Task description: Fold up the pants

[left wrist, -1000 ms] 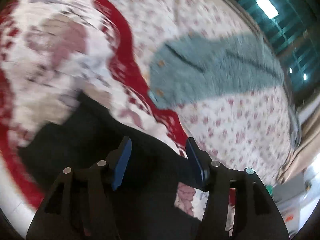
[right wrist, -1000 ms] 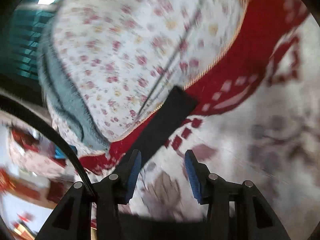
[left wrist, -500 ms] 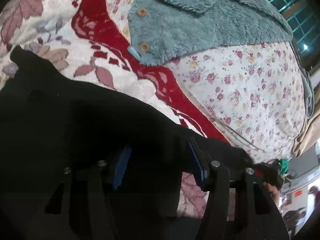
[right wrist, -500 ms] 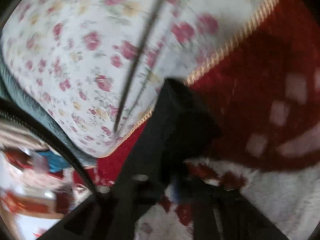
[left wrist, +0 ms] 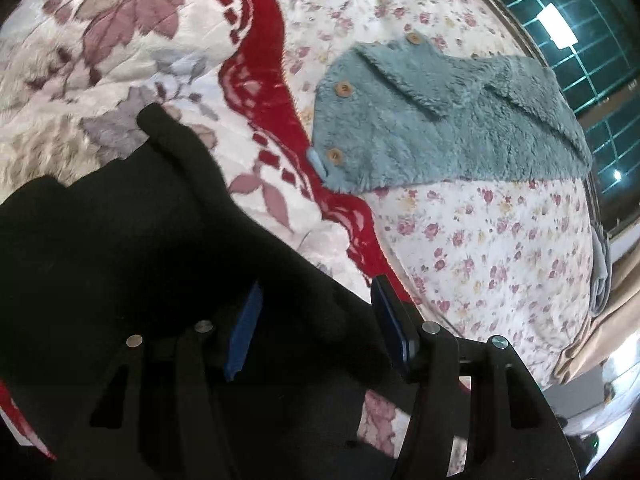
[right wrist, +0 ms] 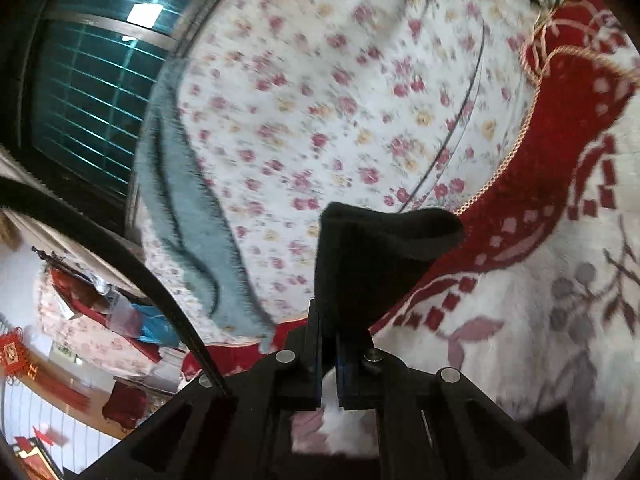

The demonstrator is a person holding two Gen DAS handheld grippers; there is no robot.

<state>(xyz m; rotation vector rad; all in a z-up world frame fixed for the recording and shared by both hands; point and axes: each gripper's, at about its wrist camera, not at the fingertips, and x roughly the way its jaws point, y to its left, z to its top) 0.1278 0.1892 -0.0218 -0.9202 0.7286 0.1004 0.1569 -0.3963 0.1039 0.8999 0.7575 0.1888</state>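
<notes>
While right gripper (right wrist: 328, 344) pinches pants (right wrist: 372, 256), left view unclear

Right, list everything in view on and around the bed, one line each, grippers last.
black pants: one, black, spread on the blanket under the left hand-held gripper; one end is lifted in the right one.
fleece garment: one, grey-blue with wooden buttons, lying on the floral sheet.
blanket: one, cream with a leaf print and red border, covering the near part of the bed.
floral sheet: one, white with small pink flowers, beyond the blanket.
window: one, barred, teal glass, behind the bed.
left hand-held gripper: one, black with blue pads, jaws apart over the pants.
right hand-held gripper: one, black, shut on the pants' end.
</notes>
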